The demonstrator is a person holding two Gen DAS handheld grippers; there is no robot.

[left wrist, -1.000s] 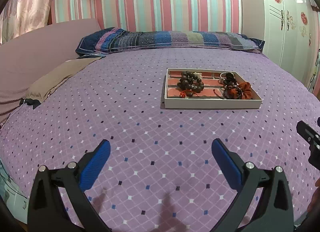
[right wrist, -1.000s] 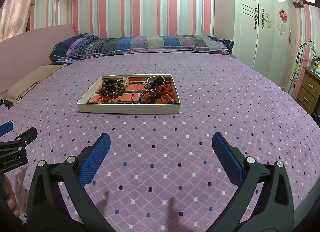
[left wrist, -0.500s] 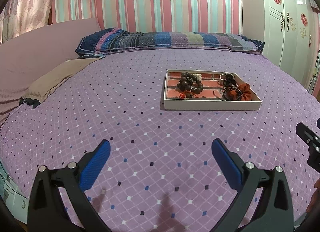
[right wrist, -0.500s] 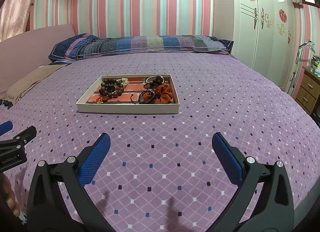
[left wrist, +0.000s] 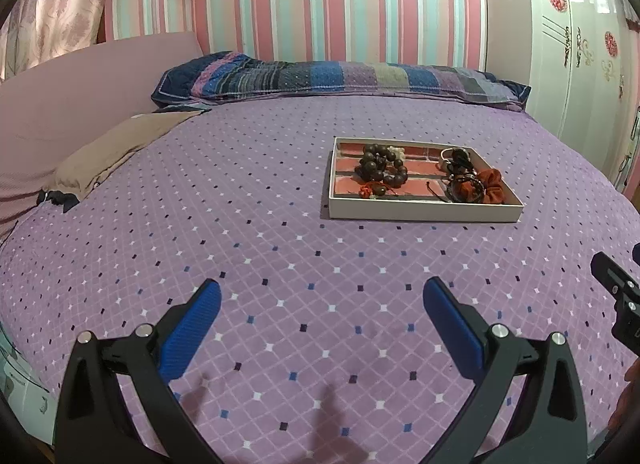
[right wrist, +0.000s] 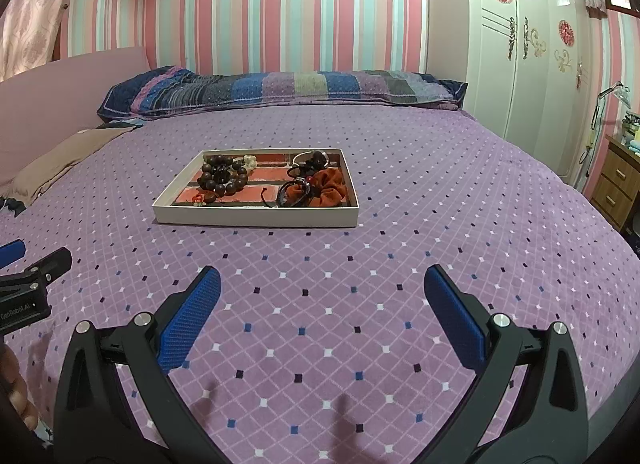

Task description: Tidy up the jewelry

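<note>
Resting on the purple bed (left wrist: 248, 224), the tray (left wrist: 424, 213) is the landmark: a shallow white box with a brick-red floor. Inside it, dark beads (left wrist: 382, 170) lie toward its left, a rust scrunchie (left wrist: 494, 186) sits at its right near corner, and dark bands (left wrist: 460, 188) lie just left of the scrunchie.

Both hand-held grippers hover over the bedspread, well short of the tray and holding nothing. The left hand-held gripper (left wrist: 322, 310) has its blue pads spread wide; the right hand-held gripper (right wrist: 322, 304) is likewise spread wide.

Only the right view shows a wooden nightstand (right wrist: 618, 184) far right of the tray, along with the wardrobe (right wrist: 532, 64). The left view alone shows more of the tan cloth (left wrist: 116, 148), left of the tray. Behind the tray, a striped pillow (right wrist: 280, 90) lies against the wall.
</note>
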